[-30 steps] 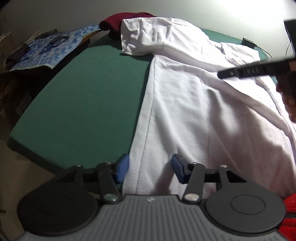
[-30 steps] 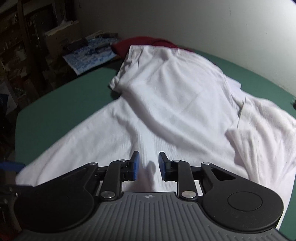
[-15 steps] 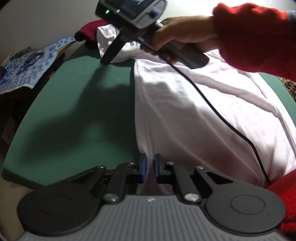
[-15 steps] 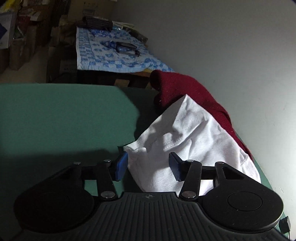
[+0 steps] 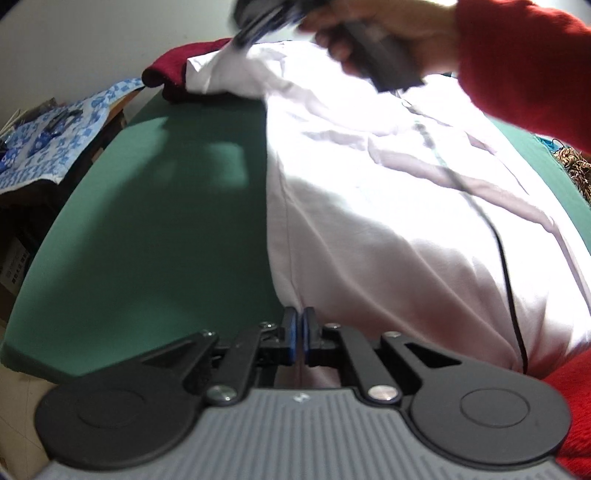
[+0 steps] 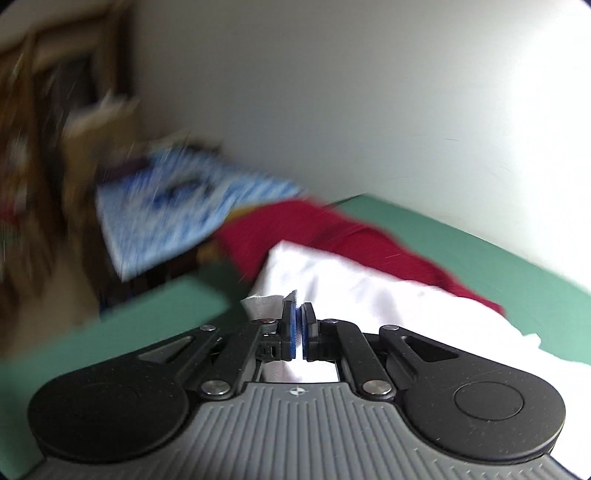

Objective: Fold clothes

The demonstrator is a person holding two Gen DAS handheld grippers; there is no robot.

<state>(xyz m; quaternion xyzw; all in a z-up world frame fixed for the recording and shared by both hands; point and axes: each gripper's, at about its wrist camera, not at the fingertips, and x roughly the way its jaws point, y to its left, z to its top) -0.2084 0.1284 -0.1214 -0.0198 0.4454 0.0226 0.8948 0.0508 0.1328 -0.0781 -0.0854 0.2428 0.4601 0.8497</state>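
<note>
A white shirt (image 5: 388, 206) lies spread on the green table (image 5: 166, 221). My left gripper (image 5: 299, 317) is at the shirt's near hem by its left side seam, jaws closed tight, with the cloth pinched between the blue pads. At the far end, a hand in a red sleeve (image 5: 517, 55) holds my right gripper (image 5: 243, 35), which is blurred. In the right wrist view the right gripper (image 6: 299, 314) has its jaws closing, and the pads press on the sleeve edge of the white shirt (image 6: 354, 291), lifting it a little.
A maroon garment (image 5: 173, 74) lies under the shirt's far sleeve. A side table with a blue patterned cloth (image 5: 55, 147) stands to the left, with clutter beyond it. A black cable (image 5: 502, 258) trails across the shirt. The wall runs behind the green table (image 6: 480, 251).
The left jaws closed on the near hem. The right gripper travelled from the shirt's middle to the far sleeve, opened around its edge, then closed on it.
</note>
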